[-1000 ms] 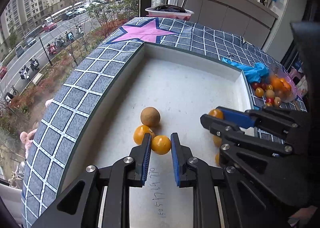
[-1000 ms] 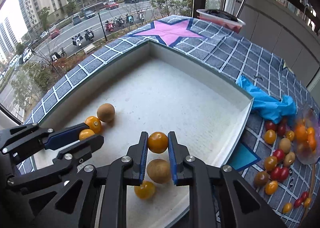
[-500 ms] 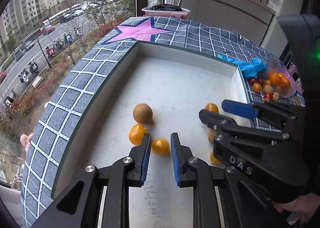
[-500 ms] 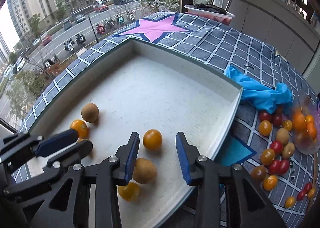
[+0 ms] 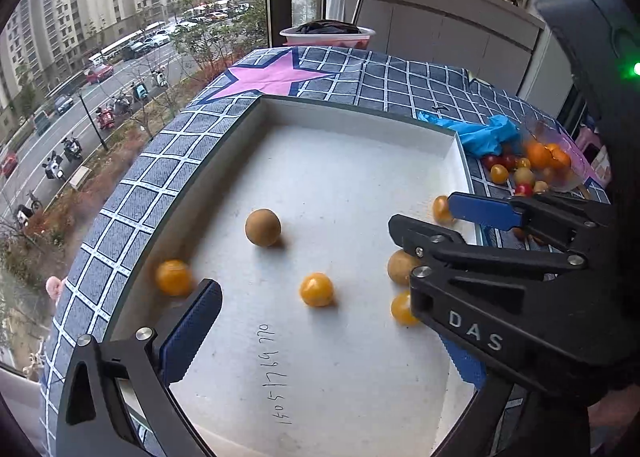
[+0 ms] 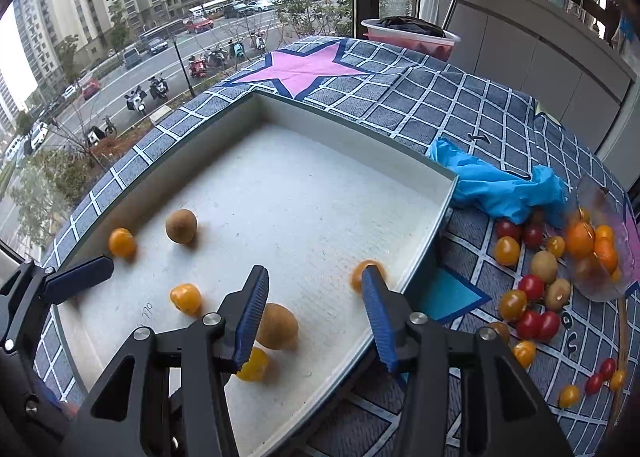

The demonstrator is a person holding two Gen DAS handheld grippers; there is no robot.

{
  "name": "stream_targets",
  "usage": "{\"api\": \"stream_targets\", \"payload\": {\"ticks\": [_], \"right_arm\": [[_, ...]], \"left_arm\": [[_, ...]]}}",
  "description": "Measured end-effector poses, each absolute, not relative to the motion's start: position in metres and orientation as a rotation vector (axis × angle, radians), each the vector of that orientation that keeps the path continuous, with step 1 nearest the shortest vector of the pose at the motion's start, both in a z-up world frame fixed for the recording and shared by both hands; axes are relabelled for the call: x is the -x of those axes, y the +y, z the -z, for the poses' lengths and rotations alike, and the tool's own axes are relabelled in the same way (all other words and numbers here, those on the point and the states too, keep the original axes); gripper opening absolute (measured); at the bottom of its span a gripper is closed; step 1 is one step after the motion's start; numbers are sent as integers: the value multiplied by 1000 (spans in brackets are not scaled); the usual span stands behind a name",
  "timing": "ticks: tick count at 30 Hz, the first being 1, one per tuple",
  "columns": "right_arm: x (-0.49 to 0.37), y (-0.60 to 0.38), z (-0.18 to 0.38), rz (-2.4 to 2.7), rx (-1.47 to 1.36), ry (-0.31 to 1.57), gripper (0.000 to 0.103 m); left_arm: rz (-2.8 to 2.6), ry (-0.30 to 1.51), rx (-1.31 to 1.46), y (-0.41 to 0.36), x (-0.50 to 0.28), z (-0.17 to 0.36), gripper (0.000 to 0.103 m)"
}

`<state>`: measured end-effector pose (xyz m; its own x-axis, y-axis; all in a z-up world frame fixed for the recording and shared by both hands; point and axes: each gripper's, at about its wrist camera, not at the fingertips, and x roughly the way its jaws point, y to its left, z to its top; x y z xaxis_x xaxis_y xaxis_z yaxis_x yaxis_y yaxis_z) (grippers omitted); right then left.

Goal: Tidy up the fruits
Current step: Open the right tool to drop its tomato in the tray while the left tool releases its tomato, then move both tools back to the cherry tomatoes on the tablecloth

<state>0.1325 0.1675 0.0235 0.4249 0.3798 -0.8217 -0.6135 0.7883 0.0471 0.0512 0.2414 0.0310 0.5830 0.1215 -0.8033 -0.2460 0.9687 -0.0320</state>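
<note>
Both yellow tomatoes left the opening jaws of the left gripper (image 5: 320,337) and right gripper (image 6: 316,313), so the blurred one (image 6: 360,273) at 3 o'clock may roll around the white tray (image 6: 448,193)

daylit window (image 6: 180,17), grey cabinets (image 6: 520,53), checked tablecloth (image 6: 460,105)

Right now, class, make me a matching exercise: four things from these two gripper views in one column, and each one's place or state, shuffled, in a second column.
Things:
1. blue glove
2. brown round fruit
3. red tomatoes
4. left gripper

Places or states:
A. inside the white tray
B. jaws opening, nothing between them
C. on the checked cloth, right of the tray
D. crumpled at the tray's far right corner

Pairs: 1-D, 2-A, 3-C, 4-B
</note>
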Motion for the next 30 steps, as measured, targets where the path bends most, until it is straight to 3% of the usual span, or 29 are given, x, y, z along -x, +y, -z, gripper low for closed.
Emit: {"api": "stream_targets", "payload": {"ticks": [14, 18, 30], "right_arm": [[-83, 84, -64, -623, 121, 837, 59], [-58, 30, -58, -569, 95, 845, 64], [-34, -108, -33, -314, 79, 879, 64]], "left_arm": [[-198, 879, 106, 216, -24, -46, 102], [-144, 883, 83, 192, -10, -51, 102], [76, 943, 26, 93, -8, -43, 102]]}}
